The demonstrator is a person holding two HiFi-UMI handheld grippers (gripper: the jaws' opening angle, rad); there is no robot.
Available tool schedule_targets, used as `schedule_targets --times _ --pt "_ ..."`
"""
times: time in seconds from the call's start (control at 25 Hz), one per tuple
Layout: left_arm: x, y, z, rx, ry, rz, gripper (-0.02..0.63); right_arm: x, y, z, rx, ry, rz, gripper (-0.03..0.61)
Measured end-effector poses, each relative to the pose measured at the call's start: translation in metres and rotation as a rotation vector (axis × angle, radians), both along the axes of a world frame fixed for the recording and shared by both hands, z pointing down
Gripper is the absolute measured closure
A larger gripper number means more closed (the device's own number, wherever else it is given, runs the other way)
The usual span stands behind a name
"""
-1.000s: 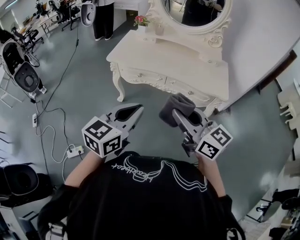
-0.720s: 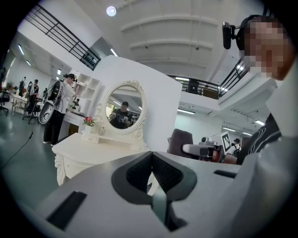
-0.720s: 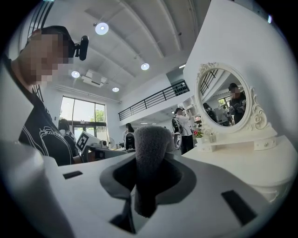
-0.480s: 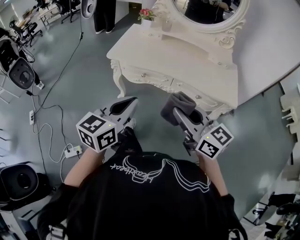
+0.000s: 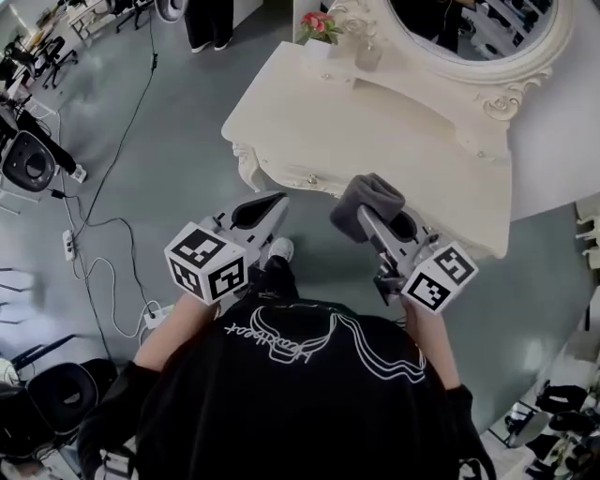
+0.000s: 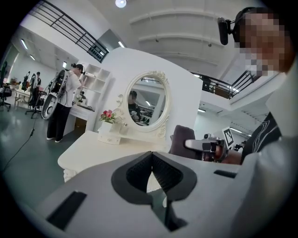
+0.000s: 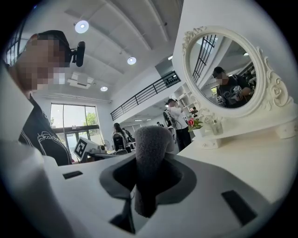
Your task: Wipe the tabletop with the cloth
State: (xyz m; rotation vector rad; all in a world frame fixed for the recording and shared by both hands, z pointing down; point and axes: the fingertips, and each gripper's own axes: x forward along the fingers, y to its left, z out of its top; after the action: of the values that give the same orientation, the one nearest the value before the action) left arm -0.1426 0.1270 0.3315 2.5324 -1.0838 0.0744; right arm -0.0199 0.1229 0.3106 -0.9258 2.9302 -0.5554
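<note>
At our far left, on the smooth grey floor, we list a white power strip (image 5: 157,313) with thin cables trailing from it. Next comes the left gripper (image 5: 273,201), a grey plastic body with dark ribbed pads; its jaws are pressed together with nothing between them. Ahead stands a cream dressing table (image 5: 309,131) with a flat matte top, a carved curved leg and a scrolled oval mirror (image 5: 525,70). At its back left corner a small white pot (image 5: 317,47) holds pink flowers (image 5: 319,24). Beside it is a small clear glass (image 5: 367,58) whose contents we cannot make out. Rightmost, the right gripper (image 5: 362,212) is clamped on the cloth (image 5: 368,194), a dark grey, fuzzy, thickly folded wad. It is held over the front edge of the tabletop, and we cannot tell whether it touches the surface.
</note>
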Motion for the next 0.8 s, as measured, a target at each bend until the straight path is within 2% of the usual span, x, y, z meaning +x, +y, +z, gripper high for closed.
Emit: schedule_targets --times 0.2,0.4,0.64,0.8 --pt "-0.042 -0.097 0.015 -0.054 -0.033 0.029 0.611 -0.047 -0.094 0.014 -0.084 -0.015 0.001 0.491" --pt "-0.067 -0.179 0.032 -0.099 -0.042 0.072 0.611 -0.081 -0.166 0.034 -0.144 0.005 0.006 0.491" --pt "-0.086 -0.234 0.058 -0.137 -0.055 0.103 0.611 -0.109 -0.225 0.062 -0.224 0.007 0.012 0.492" --pt "-0.097 -0.259 0.074 -0.158 -0.078 0.093 0.611 -0.121 -0.261 0.074 -0.246 0.014 0.018 0.494"
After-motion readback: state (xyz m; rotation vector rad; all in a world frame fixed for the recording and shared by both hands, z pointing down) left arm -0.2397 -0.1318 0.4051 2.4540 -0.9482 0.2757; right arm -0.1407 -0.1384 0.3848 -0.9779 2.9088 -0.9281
